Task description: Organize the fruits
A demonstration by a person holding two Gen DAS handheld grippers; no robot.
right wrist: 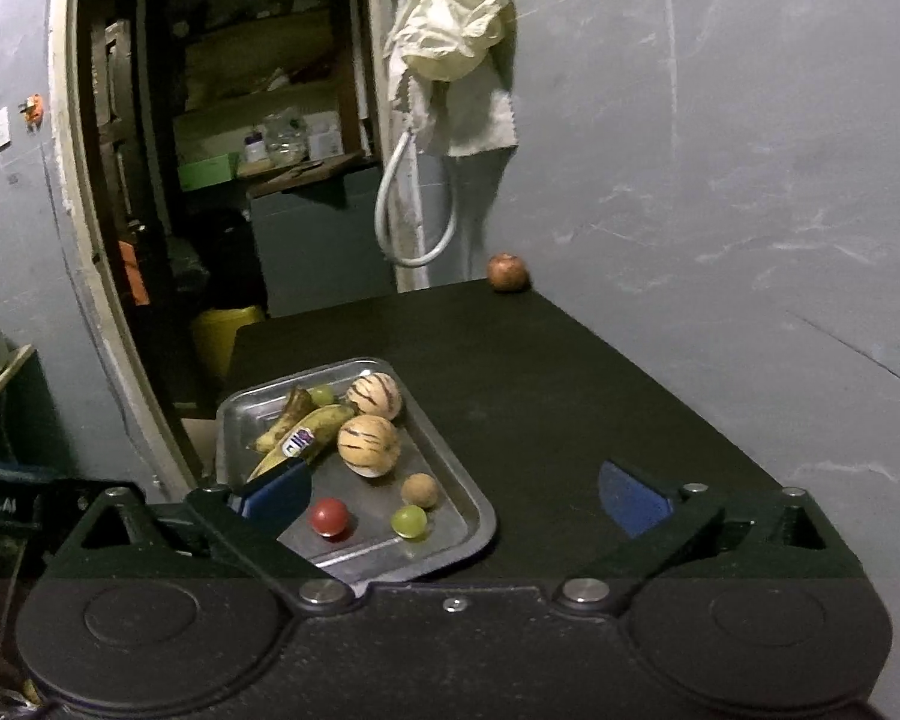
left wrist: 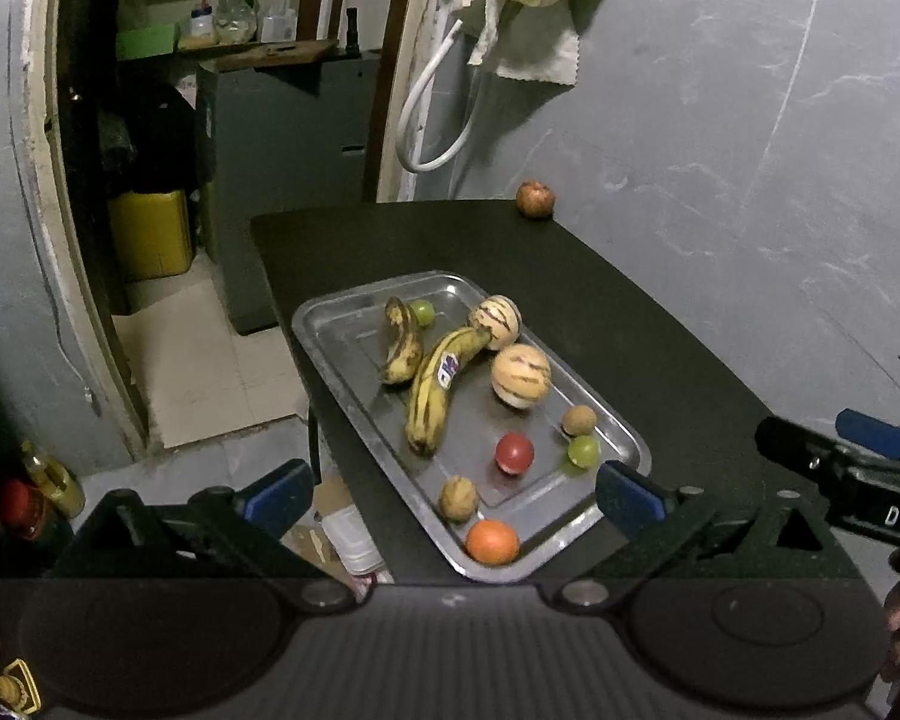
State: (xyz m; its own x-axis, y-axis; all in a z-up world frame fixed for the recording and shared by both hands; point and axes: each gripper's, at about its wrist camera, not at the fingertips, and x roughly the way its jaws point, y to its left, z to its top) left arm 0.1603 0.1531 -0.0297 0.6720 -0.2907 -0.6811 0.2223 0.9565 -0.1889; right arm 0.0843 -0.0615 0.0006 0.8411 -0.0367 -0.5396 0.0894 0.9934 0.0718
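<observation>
A steel tray (left wrist: 336, 354) (right wrist: 471, 498) on the black table holds two bananas (left wrist: 435, 387) (right wrist: 306, 429), two striped melons (left wrist: 520, 375) (right wrist: 369, 445), a red fruit (left wrist: 515, 453) (right wrist: 330, 517), green fruits (left wrist: 583, 451) (right wrist: 409, 521), brown round fruits (left wrist: 458, 498) (right wrist: 420, 489) and an orange (left wrist: 492, 542). A reddish apple (left wrist: 535, 199) (right wrist: 507, 271) sits alone at the table's far edge by the wall. My left gripper (left wrist: 450, 504) is open above the tray's near end. My right gripper (right wrist: 453, 498) is open over the tray's near right corner, and shows in the left wrist view (left wrist: 840, 456).
The black table (left wrist: 660, 324) (right wrist: 570, 384) stands against a grey wall on the right. Its left edge drops to the floor, with a doorway, a yellow container (left wrist: 150, 234) and shelves beyond. A cloth and white hose (left wrist: 432, 114) hang by the doorframe.
</observation>
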